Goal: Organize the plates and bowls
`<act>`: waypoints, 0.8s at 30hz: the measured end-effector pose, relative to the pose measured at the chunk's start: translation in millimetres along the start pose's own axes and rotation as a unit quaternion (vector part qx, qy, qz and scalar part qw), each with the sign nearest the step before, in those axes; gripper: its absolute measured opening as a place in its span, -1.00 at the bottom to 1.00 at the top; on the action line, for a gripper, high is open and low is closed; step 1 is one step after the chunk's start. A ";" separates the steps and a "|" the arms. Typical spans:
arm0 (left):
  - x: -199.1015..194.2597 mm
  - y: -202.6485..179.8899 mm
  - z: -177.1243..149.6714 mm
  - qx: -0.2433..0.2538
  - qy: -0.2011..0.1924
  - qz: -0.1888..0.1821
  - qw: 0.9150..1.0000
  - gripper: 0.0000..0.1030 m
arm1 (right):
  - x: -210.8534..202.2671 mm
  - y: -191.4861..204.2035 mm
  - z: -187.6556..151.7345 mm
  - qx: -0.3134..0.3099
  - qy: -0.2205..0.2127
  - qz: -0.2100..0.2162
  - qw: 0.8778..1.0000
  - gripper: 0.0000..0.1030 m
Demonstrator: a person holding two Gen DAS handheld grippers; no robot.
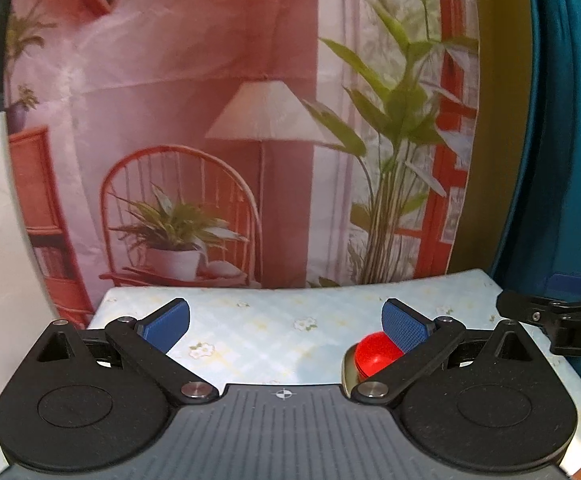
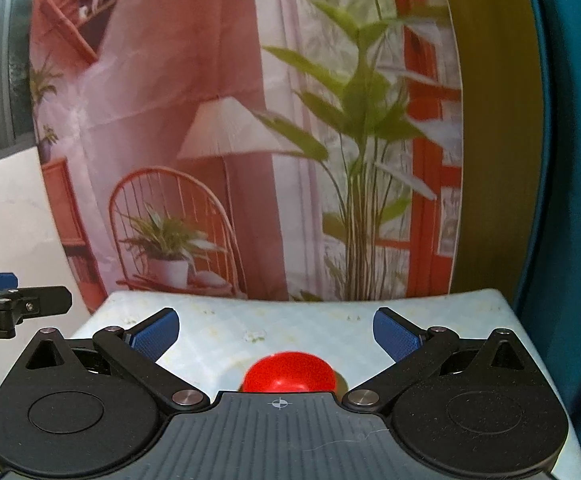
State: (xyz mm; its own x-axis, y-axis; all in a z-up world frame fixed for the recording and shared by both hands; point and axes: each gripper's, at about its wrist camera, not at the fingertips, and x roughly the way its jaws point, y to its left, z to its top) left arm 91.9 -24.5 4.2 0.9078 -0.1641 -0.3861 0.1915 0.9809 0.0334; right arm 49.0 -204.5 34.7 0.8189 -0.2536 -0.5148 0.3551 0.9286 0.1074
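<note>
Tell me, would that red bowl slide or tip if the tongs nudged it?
The red bowl looks like smooth, glossy plastic, so probably light and apt to slide on the tablecloth. It seems to sit dome-up, so tipping looks unlikely. Its rounded surface may slip between the pads.

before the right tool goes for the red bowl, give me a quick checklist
1. Right tool open: ok, fingers spread wide with nothing between them.
2. Red bowl lined up: ok, it sits centered just ahead of the tool body, upside down on the tablecloth.
3. Left tool out of the way: ok, open and empty, off to the side.
4. What the bowl rests on: cannot tell, a pale rim shows under it in the left wrist view, maybe a plate.
5. Bowl's near edge visible for a grip: not ok, the tool body hides it.
</note>
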 end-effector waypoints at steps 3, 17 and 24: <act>-15.8 -0.1 1.1 0.006 -0.011 0.017 1.000 1.00 | -14.2 5.2 6.2 -0.002 -0.008 0.001 1.000 0.99; -31.7 6.0 4.1 -0.007 -0.024 0.032 0.999 1.00 | -33.6 9.3 11.9 -0.002 -0.013 -0.011 1.000 0.99; -30.5 5.7 1.6 -0.009 -0.018 0.033 0.999 1.00 | -33.4 9.9 12.1 -0.003 -0.014 -0.013 1.000 0.99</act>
State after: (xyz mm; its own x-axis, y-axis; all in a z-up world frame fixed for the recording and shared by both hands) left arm 65.9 -14.1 17.6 0.9315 -0.1014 -0.3493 0.1232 0.9915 0.0407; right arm 30.6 -190.1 63.2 0.8213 -0.2852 -0.4942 0.3741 0.9231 0.0890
